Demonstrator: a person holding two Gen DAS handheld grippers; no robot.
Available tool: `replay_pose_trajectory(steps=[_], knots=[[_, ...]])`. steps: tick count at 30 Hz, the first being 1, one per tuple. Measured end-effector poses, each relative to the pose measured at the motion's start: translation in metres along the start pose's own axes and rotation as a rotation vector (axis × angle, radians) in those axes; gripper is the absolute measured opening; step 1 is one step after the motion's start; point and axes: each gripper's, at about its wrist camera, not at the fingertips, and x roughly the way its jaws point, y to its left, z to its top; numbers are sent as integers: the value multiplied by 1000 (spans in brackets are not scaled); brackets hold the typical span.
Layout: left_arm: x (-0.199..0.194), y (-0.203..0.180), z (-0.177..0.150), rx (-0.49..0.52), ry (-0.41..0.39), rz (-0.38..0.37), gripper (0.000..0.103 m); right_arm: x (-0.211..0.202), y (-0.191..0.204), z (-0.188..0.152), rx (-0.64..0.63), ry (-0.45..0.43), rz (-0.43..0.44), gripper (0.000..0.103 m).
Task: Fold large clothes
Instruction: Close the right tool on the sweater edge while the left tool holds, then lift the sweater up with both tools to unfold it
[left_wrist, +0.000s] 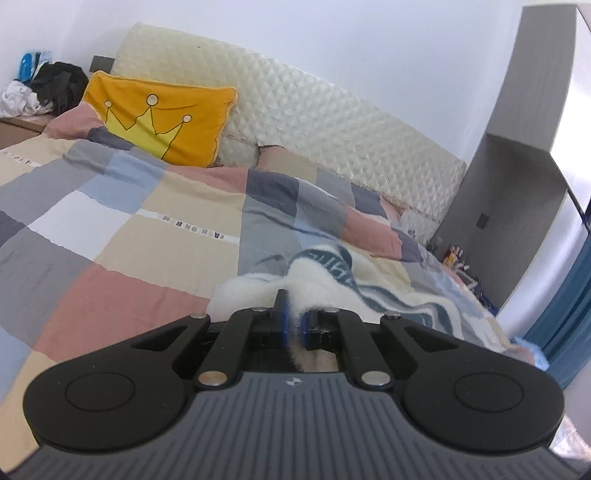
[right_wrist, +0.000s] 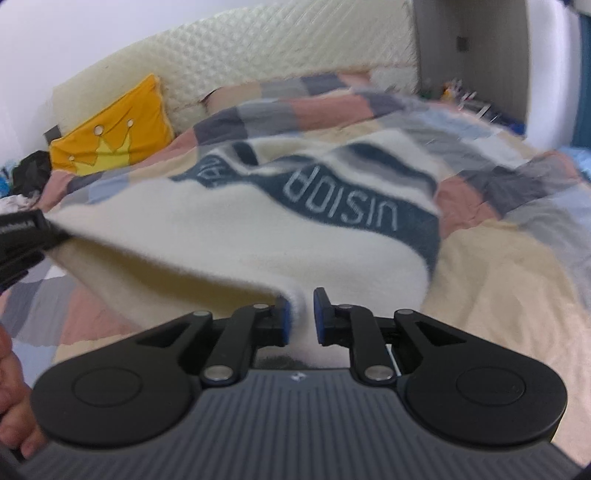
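A fluffy cream sweater with a dark teal lettered band lies spread on the patchwork bed quilt. My right gripper is shut on the sweater's near edge, cloth bunched between its blue pads. My left gripper is shut on another edge of the same sweater, which trails off to the right in the left wrist view. The left gripper also shows at the left edge of the right wrist view, pinching the sweater's corner.
A yellow crown pillow leans on the quilted cream headboard. A grey cabinet stands at the bed's right. Dark clothes pile at the far left. The person's hand is at the lower left.
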Motion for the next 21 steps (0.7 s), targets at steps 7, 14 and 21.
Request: replay_pose_trajectory(steps=[7,14,21], knots=[[-21,-3,13,-18,-24,-24,7,-8,-9,1,50,-12,55,23],[-59,-18,47,-49,-100,-56,7,-76,3,52,-87,-244,39,9],[-124,-52,118,-21,-268,-76,7,-160,20,126,-175,-449,120,8]])
